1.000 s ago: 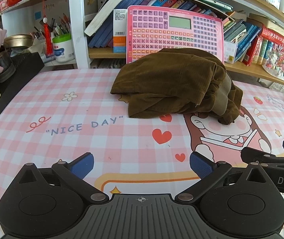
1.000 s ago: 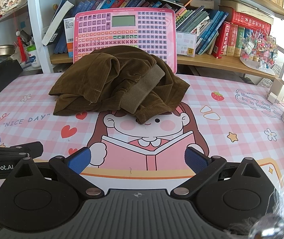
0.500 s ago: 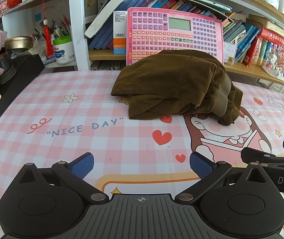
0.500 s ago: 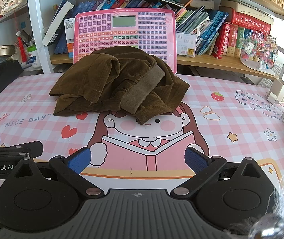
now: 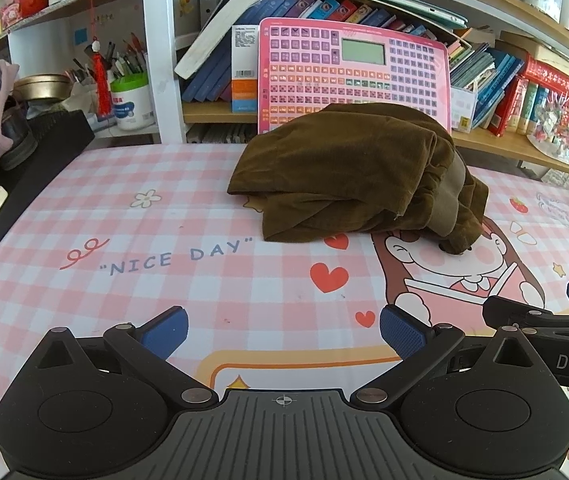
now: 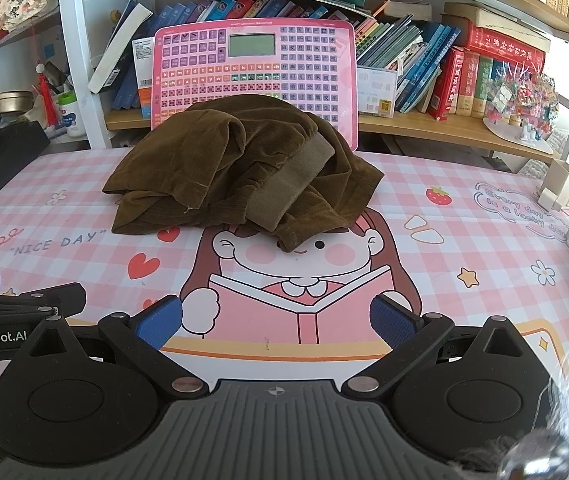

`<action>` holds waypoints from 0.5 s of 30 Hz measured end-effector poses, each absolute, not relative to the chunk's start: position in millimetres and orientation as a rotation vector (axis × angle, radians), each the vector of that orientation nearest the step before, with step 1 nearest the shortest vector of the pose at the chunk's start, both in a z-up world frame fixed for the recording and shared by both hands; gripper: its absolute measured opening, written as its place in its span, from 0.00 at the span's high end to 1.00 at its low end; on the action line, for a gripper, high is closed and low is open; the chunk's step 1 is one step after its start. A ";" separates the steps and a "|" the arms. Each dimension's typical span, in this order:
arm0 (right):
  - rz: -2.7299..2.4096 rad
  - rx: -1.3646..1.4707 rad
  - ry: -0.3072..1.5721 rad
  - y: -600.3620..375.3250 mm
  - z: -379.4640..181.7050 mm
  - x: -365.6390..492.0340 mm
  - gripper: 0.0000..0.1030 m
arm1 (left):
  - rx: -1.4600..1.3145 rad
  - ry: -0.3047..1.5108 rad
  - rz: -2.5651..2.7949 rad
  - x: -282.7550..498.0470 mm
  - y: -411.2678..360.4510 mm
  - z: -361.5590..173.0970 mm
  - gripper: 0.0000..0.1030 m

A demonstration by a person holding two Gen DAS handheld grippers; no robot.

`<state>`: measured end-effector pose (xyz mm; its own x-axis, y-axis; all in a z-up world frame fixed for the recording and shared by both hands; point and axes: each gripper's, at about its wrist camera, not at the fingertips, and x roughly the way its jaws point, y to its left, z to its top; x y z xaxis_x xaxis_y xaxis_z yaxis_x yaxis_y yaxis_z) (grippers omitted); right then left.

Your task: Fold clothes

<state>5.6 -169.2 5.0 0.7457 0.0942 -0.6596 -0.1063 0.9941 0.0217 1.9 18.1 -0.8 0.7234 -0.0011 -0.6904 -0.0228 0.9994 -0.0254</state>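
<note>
1. Brown corduroy garment (image 5: 356, 172) sits in a crumpled heap toward the back of the pink checked table mat (image 5: 124, 272), just in front of the pink toy keyboard (image 5: 356, 72) propped against the bookshelf (image 6: 424, 128). Its ribbed waistband (image 6: 292, 184) lies on top, facing my right side.
2. My left gripper (image 5: 284, 330) has its blue pads wide apart with nothing between them, and it hovers over the near part of the mat, well short of the cloth.
3. My right gripper (image 6: 276, 322) stands the same way: jaws spread, empty, low over the cartoon girl print, apart from the heap.
4. I judge both claws are held apart and side by side so I can approach the pile from the front and take two edges at once.
5. Folding has not begun, I think; the heap must first be spread flat, and the waistband looks the clearest handle.
6. The keyboard close behind could be knocked if I push too far.
</note>
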 end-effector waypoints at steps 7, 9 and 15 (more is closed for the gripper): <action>0.110 -0.009 0.717 -160.9 8.5 -0.9 0.02 | -0.033 0.744 0.006 -8.9 29.6 3.8 0.00; 0.109 -0.009 0.717 -156.7 9.3 -5.8 0.02 | -0.035 0.742 -0.004 -13.5 34.2 4.3 0.00; 0.075 0.006 0.730 -155.4 11.9 -20.5 0.02 | -0.027 0.718 -0.074 -20.4 41.8 3.7 0.00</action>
